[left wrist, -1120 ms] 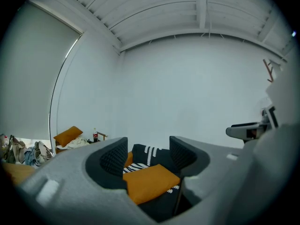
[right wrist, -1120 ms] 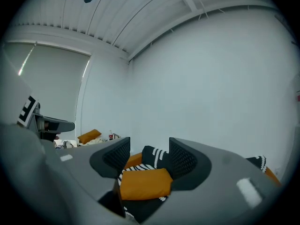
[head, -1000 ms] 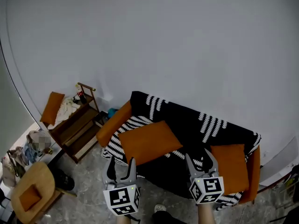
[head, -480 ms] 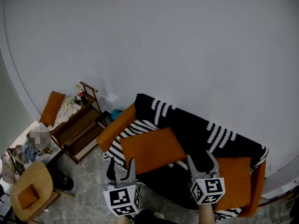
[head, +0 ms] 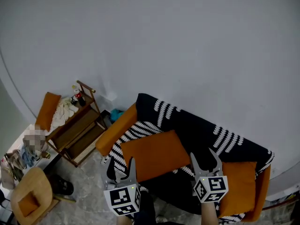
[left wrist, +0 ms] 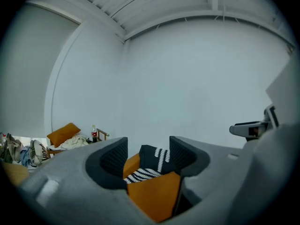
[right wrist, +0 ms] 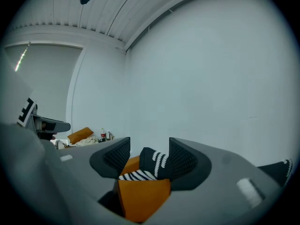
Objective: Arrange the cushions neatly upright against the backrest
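Observation:
An orange sofa (head: 115, 125) draped with a black-and-white throw (head: 197, 125) stands against the white wall. One large orange cushion (head: 152, 153) lies flat on the left half of the seat. A second orange cushion (head: 240, 182) rests at the right end. My left gripper (head: 122, 163) hovers open in front of the left cushion's near edge. My right gripper (head: 204, 154) hangs open between the two cushions. Neither touches anything. The left gripper view frames the cushion (left wrist: 154, 198) between the open left gripper (left wrist: 147, 156). The right gripper view shows that cushion (right wrist: 143, 196) below the open right gripper (right wrist: 143, 156).
Left of the sofa stands a wooden shelf (head: 77, 128) holding cloth, a bottle (head: 75, 92) and another orange cushion (head: 47, 109). A round wooden stool (head: 30, 193) and several shoes sit at the lower left. A blue object (head: 115, 112) lies by the sofa's armrest.
The head view has tilted up a little, so the sofa sits lower and further right in view. Both grippers stay open and empty in front of the seat.

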A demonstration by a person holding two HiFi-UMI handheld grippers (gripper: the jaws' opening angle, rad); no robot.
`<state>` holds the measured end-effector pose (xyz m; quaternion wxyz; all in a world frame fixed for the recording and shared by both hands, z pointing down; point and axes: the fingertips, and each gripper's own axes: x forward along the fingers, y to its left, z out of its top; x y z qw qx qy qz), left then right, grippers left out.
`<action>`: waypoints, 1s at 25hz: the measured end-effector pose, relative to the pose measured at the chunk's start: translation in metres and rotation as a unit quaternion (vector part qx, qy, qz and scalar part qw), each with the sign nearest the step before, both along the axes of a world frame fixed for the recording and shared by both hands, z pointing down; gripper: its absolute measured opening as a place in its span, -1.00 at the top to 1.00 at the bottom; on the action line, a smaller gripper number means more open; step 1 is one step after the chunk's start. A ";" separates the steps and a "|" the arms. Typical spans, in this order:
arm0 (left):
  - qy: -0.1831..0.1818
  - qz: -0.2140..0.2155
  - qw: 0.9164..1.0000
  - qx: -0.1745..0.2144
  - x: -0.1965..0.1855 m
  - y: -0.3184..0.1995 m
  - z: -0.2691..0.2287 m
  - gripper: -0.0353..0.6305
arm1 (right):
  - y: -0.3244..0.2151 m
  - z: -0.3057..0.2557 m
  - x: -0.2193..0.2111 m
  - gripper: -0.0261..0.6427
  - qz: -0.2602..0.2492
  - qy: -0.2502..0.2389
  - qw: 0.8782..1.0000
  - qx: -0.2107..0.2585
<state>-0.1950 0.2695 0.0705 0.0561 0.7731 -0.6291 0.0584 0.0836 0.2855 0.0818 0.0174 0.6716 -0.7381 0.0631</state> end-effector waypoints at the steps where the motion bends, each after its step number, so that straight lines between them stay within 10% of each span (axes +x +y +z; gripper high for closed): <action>1: 0.001 0.001 1.000 -0.002 -0.003 -0.012 0.003 0.04 | -0.011 0.002 -0.002 0.16 0.002 0.001 1.000 0.000; 25: 0.006 0.047 0.993 -0.106 -0.066 -0.304 0.072 0.04 | -0.276 0.059 -0.042 0.16 0.061 0.012 0.994 -0.089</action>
